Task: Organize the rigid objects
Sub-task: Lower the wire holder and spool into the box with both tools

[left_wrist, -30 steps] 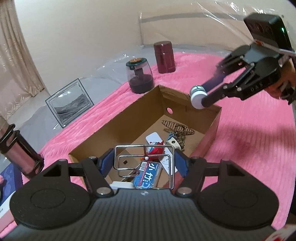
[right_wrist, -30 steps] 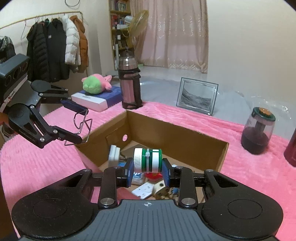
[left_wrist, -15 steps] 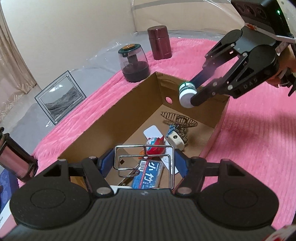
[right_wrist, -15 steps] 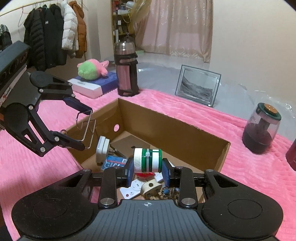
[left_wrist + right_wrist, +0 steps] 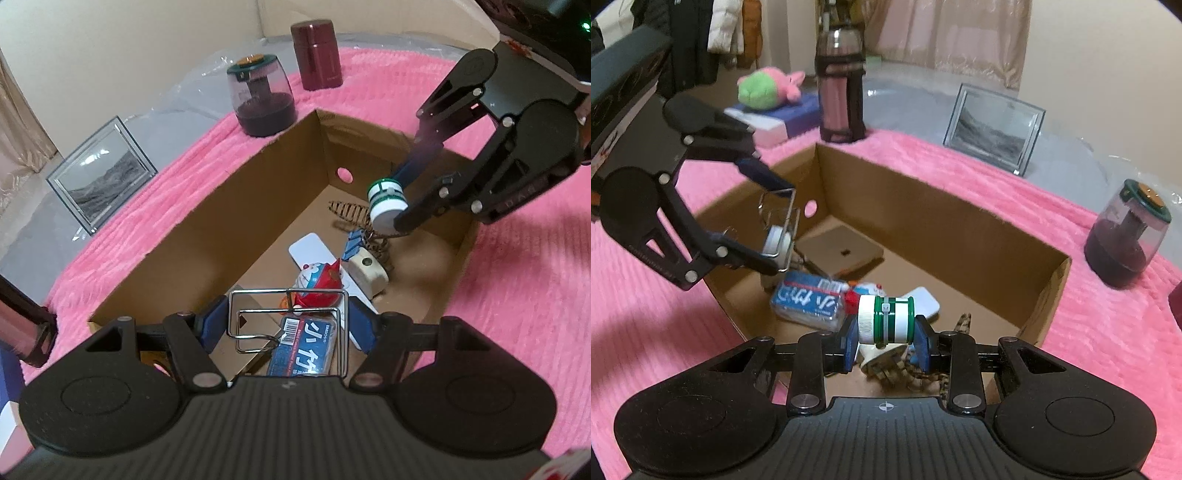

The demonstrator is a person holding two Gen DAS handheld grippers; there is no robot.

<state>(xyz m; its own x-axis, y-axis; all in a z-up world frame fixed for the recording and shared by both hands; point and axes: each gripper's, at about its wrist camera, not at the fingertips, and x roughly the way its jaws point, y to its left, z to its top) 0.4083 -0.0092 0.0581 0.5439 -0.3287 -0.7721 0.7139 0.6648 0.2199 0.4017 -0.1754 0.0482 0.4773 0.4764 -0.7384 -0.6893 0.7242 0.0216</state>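
The left gripper (image 5: 288, 321) is clamped across a bent wire rack (image 5: 291, 317) spanning its jaws, above the cardboard box (image 5: 207, 236). The right gripper (image 5: 886, 332) pinches a green-and-white spool (image 5: 886, 319) crosswise between its pads, over the box's clutter.

A home bedroom: coats (image 5: 713, 29) hang on a rack, curtains (image 5: 960, 33) cover the window, and a plush toy (image 5: 768, 86) lies beyond the pink blanket (image 5: 1108, 332).

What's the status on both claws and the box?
Left claw shut on wire rack. Right claw shut on green-white bottle. Both over cardboard box, nothing blocking.
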